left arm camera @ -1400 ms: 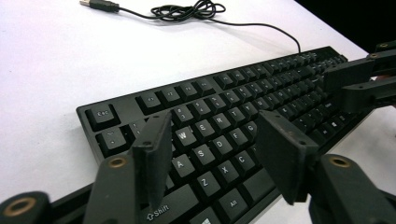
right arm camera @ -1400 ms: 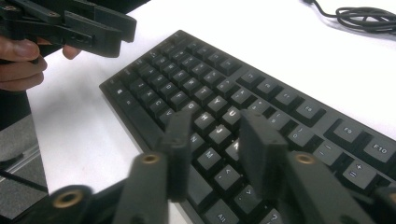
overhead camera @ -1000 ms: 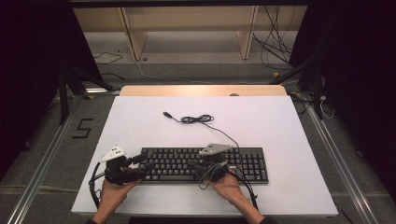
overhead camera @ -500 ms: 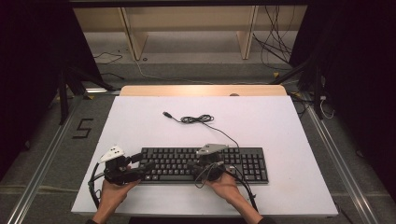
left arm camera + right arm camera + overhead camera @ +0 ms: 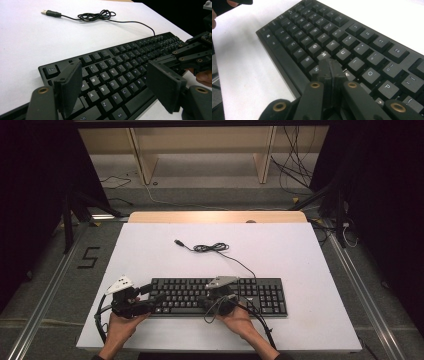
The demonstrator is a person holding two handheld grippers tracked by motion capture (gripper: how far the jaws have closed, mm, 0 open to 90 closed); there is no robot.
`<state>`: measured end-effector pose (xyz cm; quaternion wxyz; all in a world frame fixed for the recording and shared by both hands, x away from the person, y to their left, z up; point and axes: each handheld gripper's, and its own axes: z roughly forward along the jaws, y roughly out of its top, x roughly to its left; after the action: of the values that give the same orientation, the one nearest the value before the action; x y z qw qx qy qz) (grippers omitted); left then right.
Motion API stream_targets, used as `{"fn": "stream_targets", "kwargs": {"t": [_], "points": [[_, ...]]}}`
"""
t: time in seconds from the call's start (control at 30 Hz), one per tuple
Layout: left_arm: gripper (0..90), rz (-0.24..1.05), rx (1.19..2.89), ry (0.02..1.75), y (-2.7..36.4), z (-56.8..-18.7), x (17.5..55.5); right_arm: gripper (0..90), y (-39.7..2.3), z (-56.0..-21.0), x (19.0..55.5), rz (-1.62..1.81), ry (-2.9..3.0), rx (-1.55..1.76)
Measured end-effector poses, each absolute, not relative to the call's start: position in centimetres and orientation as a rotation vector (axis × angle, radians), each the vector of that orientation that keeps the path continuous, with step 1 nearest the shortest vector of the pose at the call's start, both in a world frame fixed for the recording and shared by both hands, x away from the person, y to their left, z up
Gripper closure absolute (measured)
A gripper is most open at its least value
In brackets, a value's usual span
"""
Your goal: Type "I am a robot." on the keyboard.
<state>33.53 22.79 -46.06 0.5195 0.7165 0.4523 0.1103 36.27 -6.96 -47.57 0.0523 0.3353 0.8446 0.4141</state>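
The black keyboard (image 5: pixel 220 296) lies flat in the lower middle of the high view, on the white table (image 5: pixel 300 255), its cable (image 5: pixel 215 248) loosely bundled above it toward the centre with the plug free. The right gripper (image 5: pixel 331 68) has its jaws pressed together, nothing between them, tips resting low over the keys around J and K, so I'd judge it is pressing or poking keys. The left gripper (image 5: pixel 113 82), at the lower left of the high view, has its jaws spread wide and has just been opening them; the keyboard's left end sits between the pads untouched. No grip taken, keyboard not lifted or plugged: to my eye the work looks barely begun
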Motion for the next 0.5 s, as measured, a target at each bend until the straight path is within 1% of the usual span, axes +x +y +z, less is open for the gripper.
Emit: {"fn": "stream_targets", "kwargs": {"t": [0.5], "points": [[28.7,0.271,1.717,1.083,22.77,-46.04,33.49,90.0,-6.45,-48.22,36.2,1.183,2.579,1.012]]}}
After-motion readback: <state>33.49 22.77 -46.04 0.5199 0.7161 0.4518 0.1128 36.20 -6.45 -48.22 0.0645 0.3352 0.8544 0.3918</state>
